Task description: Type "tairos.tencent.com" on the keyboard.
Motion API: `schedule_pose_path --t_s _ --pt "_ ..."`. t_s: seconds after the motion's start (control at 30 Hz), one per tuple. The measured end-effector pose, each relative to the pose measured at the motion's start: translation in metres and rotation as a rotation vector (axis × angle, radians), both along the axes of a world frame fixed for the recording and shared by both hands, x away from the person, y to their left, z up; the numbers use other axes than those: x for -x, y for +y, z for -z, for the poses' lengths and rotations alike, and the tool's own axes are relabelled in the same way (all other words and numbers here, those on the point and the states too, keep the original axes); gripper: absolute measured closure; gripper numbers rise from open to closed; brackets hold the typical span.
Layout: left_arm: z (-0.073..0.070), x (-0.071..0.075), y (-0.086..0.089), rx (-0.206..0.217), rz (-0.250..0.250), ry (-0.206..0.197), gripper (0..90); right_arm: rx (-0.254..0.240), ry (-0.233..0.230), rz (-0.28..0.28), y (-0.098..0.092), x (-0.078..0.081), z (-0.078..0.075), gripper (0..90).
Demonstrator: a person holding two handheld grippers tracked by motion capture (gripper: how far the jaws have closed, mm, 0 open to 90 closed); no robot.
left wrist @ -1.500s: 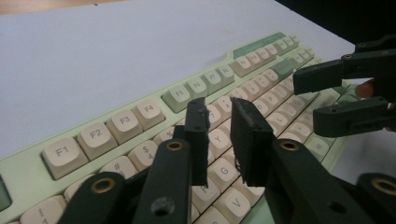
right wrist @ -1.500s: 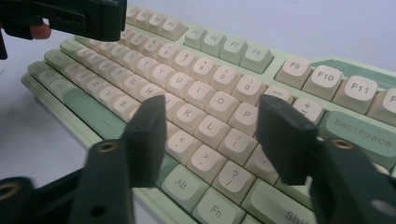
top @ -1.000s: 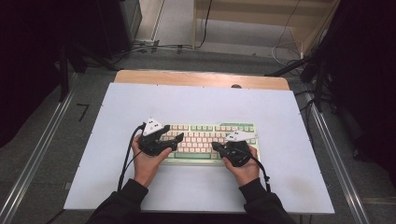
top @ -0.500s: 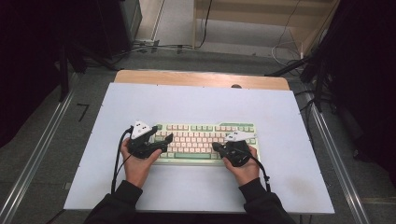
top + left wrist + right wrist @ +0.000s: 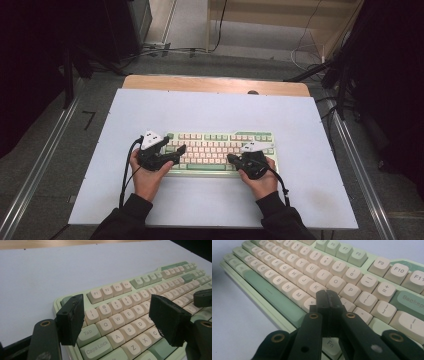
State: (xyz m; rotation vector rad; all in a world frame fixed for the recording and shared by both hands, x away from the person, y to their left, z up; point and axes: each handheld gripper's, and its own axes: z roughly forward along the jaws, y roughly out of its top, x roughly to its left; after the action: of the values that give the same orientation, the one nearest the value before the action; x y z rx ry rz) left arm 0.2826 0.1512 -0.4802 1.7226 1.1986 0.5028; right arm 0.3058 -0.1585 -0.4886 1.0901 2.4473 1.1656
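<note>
A pale green keyboard (image 5: 220, 147) with cream keys lies across the near middle of the white board (image 5: 210, 110). My left gripper (image 5: 176, 150) is at the keyboard's left end, held by a hand. In the left gripper view this gripper (image 5: 117, 316) is open, its pads wide apart above the keys from Tab to C of the keyboard (image 5: 130, 312), with nothing between them. My right gripper (image 5: 233, 159) hovers at the keyboard's right half. In the right gripper view it (image 5: 327, 296) is shut, empty, with its tip just over the keys below K and L of the keyboard (image 5: 287, 272).
A wooden table edge (image 5: 215, 84) runs behind the white board. Metal rails (image 5: 42, 160) flank the table on both sides, with cables and dark equipment on the floor beyond. Bare board lies to the left, right and behind the keyboard.
My left gripper has shifted a little to the left, toward the keyboard's left end. The right gripper has stayed in place, shut.
</note>
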Motion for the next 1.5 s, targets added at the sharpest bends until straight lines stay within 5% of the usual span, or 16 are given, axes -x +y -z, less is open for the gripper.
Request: schedule_pose_path --t_s 0.53,0.83,1.03,1.23,1.4,1.5 --pt "0.001 0.001 -0.001 0.009 0.013 0.006 29.1 -0.016 -0.009 0.0 0.0 0.002 0.0 87.2" --pt "0.001 0.001 -0.002 0.014 0.013 0.009 29.1 -0.106 -0.037 0.015 -0.006 0.002 -0.006 61.3" --pt "0.001 0.001 -0.002 0.008 0.018 0.015 29.2 -0.117 -0.043 0.053 -0.008 -0.001 -0.006 39.8" --pt "0.001 0.002 -0.003 0.01 0.023 0.012 29.6 -0.109 -0.045 0.072 -0.008 -0.003 -0.006 33.3" --pt "0.001 0.003 -0.005 0.013 0.048 0.012 37.4 -0.109 -0.047 0.077 -0.009 -0.004 -0.007 34.5" --pt "0.0 0.003 -0.006 0.019 0.088 0.007 53.3 -0.107 -0.047 0.082 -0.011 -0.004 -0.008 39.8"
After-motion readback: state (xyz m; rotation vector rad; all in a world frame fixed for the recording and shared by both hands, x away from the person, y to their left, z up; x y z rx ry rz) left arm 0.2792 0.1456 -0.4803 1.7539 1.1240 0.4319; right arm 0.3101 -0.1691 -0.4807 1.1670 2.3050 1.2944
